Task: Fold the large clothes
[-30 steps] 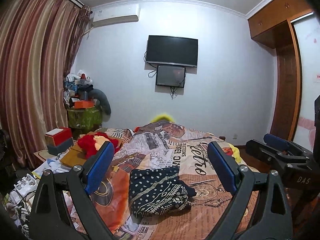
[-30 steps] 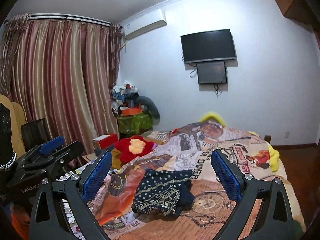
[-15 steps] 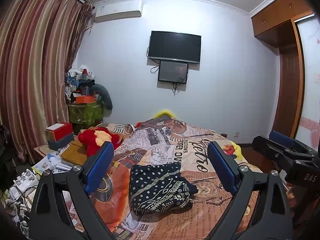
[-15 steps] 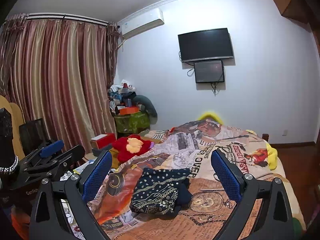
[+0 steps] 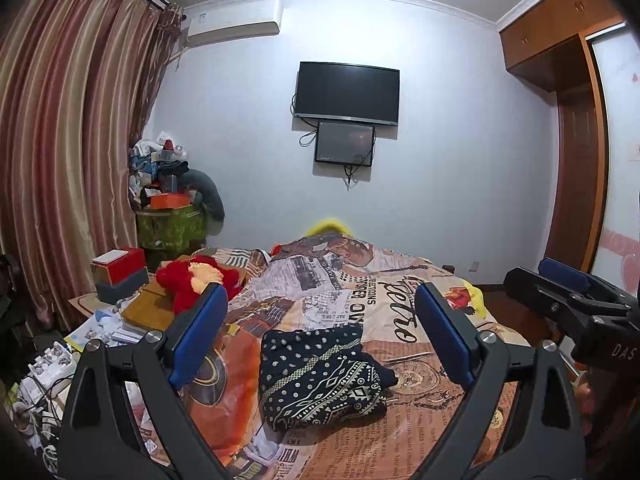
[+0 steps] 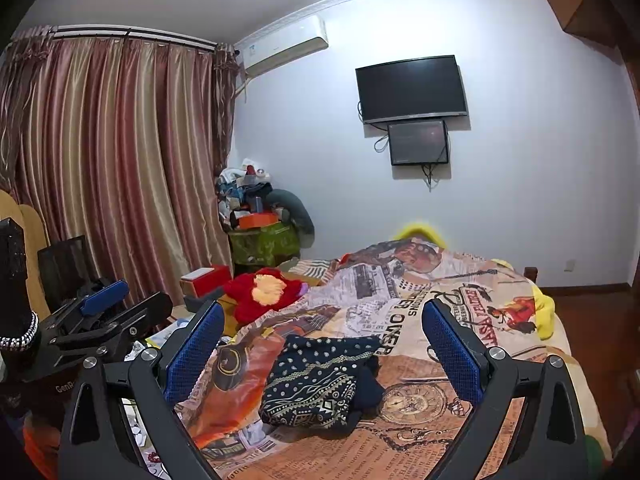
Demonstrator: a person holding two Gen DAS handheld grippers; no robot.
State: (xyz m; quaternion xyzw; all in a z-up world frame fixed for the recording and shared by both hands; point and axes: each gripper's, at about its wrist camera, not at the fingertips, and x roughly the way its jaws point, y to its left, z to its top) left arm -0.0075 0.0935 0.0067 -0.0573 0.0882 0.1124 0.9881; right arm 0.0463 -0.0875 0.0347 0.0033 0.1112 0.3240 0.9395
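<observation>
- While the dark patterned garment [image 5: 320, 376] lies on the near part of the bed [image 5: 420, 432], it sits as a compact bundle, layers doubled over one another, a plain dark part poking out on its right side.
- That shape fits two readings: a garment folded and set down, or one bunched and waiting to be spread. I cannot tell which from here.
- My left gripper [image 5: 320, 340] hangs above the bed's near end with its fingers spread wide and nothing between them, the garment framed in the gap; I judge it is held back to keep the cloth in sight.
- My right gripper [image 6: 320, 348] is likewise spread and empty, apart from the garment, level with the left one, which shows at the edge of its view.
- Around the bundle the newspaper-print bedcover [image 6: 460, 300] lies rumpled, leaving room to lay cloth flat.
- A red plush toy [image 5: 192, 284] sits off at the bed's left edge, well apart from the garment.
</observation>
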